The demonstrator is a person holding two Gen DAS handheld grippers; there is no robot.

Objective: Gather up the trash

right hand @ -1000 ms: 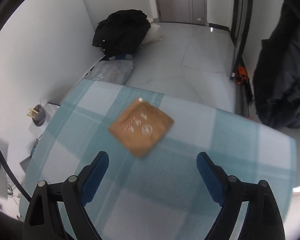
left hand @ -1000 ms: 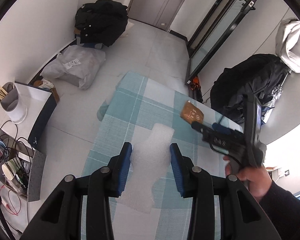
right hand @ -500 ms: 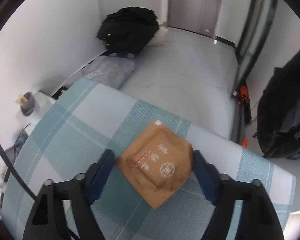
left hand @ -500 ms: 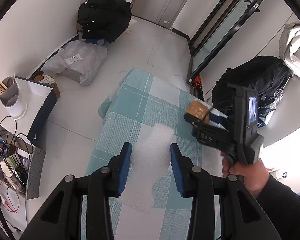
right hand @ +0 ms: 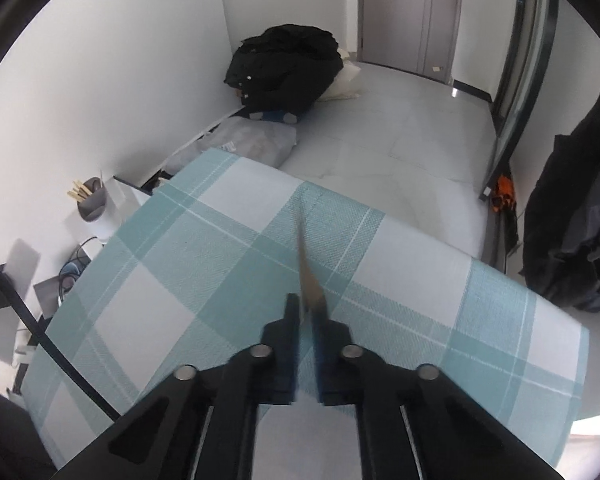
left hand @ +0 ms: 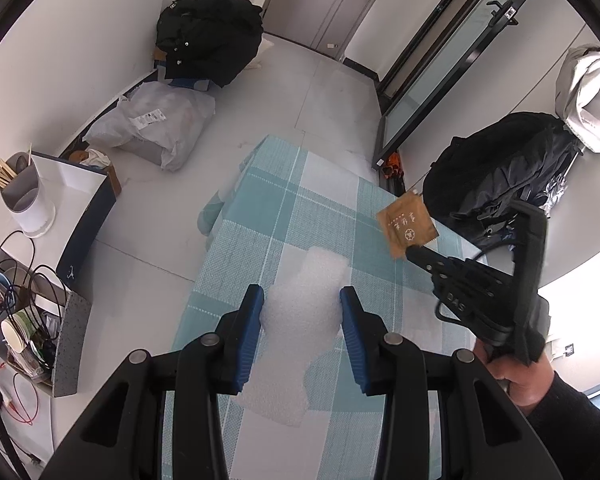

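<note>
A flat brown paper sachet with white print (left hand: 407, 225) is pinched by one corner in the closed right tool (right hand: 309, 312) and held clear above the teal-and-white checked worktop (left hand: 260, 240). A white, soft foam wrapping sheet (left hand: 300, 320) lies flat on the worktop between the spread fingers of the open left tool (left hand: 302, 312). It is judged light, limp and easily crushed, best taken at a raised edge or bunched at its narrow middle

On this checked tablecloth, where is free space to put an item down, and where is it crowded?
The far end of the tablecloth, beyond the white foam sheet, lies bare, as does the strip along its left edge. The near middle is crowded: the open left gripper straddles the foam. The right gripper holds the brown packet above the right edge.
</note>
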